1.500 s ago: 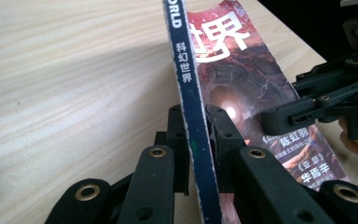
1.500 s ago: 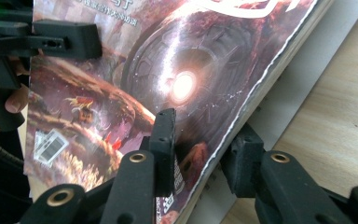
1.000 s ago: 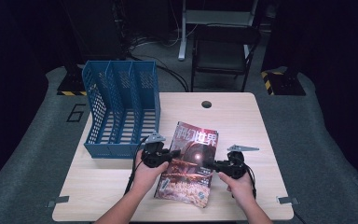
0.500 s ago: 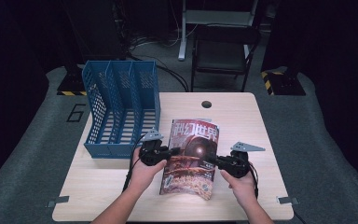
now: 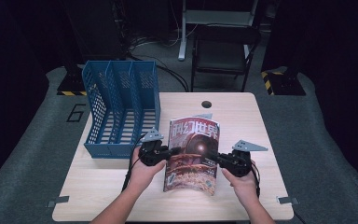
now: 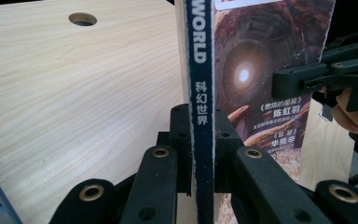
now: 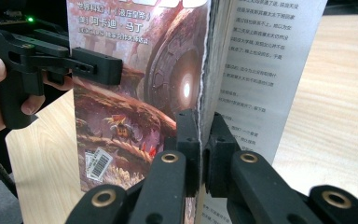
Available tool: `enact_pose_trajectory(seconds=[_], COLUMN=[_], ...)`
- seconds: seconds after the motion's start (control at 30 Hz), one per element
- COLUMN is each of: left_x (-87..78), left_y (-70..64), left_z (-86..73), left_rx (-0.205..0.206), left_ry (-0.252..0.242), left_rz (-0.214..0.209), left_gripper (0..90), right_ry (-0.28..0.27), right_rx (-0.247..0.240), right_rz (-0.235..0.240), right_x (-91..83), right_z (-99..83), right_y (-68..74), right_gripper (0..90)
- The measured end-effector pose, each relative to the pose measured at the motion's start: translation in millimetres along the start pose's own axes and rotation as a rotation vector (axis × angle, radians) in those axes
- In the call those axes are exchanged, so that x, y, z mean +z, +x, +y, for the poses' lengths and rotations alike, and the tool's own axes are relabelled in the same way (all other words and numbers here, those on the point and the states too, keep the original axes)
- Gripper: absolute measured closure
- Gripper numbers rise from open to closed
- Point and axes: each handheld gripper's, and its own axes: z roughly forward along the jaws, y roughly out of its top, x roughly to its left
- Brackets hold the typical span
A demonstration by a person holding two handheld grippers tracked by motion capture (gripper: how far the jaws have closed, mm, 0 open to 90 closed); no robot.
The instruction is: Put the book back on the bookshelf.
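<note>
A magazine (image 5: 193, 151) with a reddish science-fiction cover is held up off the table, tilted toward the person. My left gripper (image 5: 170, 152) is shut on its spine edge (image 6: 200, 100), jaws pressed on both sides. My right gripper (image 5: 218, 160) is shut on the open page edge (image 7: 204, 93), pinching the cover and pages. In the left gripper view the right gripper (image 6: 314, 79) reaches in from the right. In the right gripper view the left gripper (image 7: 56, 58) holds the far edge.
A blue slotted file rack (image 5: 121, 105) stands at the table's left, close to the left hand. The light wood table (image 5: 251, 119) has a cable hole (image 5: 207, 104) near its far edge. A dark chair (image 5: 223, 51) stands beyond the table.
The magazine has been raised from lying slanted on the table to nearly upright and squared to the person. Both grippers stayed shut on its edges and moved slightly apart.
</note>
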Motion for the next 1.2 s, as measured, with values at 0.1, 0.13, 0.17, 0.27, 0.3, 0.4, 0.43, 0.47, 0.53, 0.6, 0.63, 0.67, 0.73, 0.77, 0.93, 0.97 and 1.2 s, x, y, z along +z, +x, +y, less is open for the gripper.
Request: enact_pose_trajectory(seconds=[0.1,0.13,0.17,0.27,0.3,0.4,0.43,0.47,0.53,0.6,0.63,0.67,0.73,0.77,0.93,0.97,1.2], left_x=[-1.4,-1.6,-1.4,0.7,1.2,3.2,3.7,3.8,3.7,3.1,2.9,2.8,2.0,1.4,-2.3,-3.4,-11.4], left_y=[-1.1,-1.6,-2.2,-3.7,-4.5,-4.7,-5.2,-5.6,-5.9,-5.7,-5.9,-6.2,-6.6,-6.4,-7.9,-7.7,-9.5], left_z=[1.7,2.3,2.6,1.5,0.7,-1.6,-2.5,-3.2,-3.9,-4.6,-4.9,-5.0,-5.5,-5.4,-6.6,-7.2,-11.1], left_rx=[0.016,0.023,0.026,0.034,0.031,0.038,0.036,0.035,0.034,0.037,0.038,0.043,0.050,0.065,0.087,0.096,0.127], left_ry=[-0.013,-0.015,-0.015,-0.010,-0.005,0.001,0.000,0.002,0.001,-0.007,-0.006,-0.003,0.000,0.008,0.011,0.010,-0.022], left_rz=[0.002,0.002,0.004,0.008,0.010,0.009,0.012,0.009,0.010,0.004,0.001,0.000,-0.002,-0.005,-0.012,-0.013,0.002], left_gripper=[83.1,83.2,83.2,83.1,83.1,83.0,83.0,83.0,83.0,82.9,82.9,82.9,82.8,82.7,82.2,82.2,82.2], right_ry=[-0.016,-0.021,-0.026,-0.032,-0.026,-0.026,-0.024,-0.024,-0.022,-0.027,-0.025,-0.026,-0.027,-0.027,-0.031,-0.034,-0.046], right_rx=[-0.023,-0.028,-0.029,-0.029,-0.029,-0.031,-0.038,-0.039,-0.041,-0.042,-0.043,-0.042,-0.042,-0.041,-0.014,-0.017,-0.026], right_rz=[-0.014,-0.024,-0.021,-0.032,-0.037,-0.042,-0.045,-0.046,-0.045,-0.044,-0.045,-0.046,-0.047,-0.045,-0.016,-0.015,-0.005], right_x=[-2.3,-3.4,-4.1,-4.3,-4.4,-3.5,-3.4,-3.2,-3.4,-3.4,-3.6,-3.6,-3.6,-3.5,-4.1,-3.9,-4.2], right_z=[2.4,3.2,3.5,3.5,3.1,1.4,1.3,1.0,0.8,0.7,0.7,0.7,0.7,0.8,2.5,2.9,4.9], right_y=[1.9,2.4,2.6,2.2,1.8,0.2,-0.5,-0.5,-0.4,-0.2,-0.1,0.0,0.0,0.0,3.5,5.1,10.0], right_gripper=[86.6,86.6,86.6,86.6,86.5,86.5,86.5,86.5,86.4,86.4,86.4,86.4,86.4,86.4,86.4,86.4,86.3])
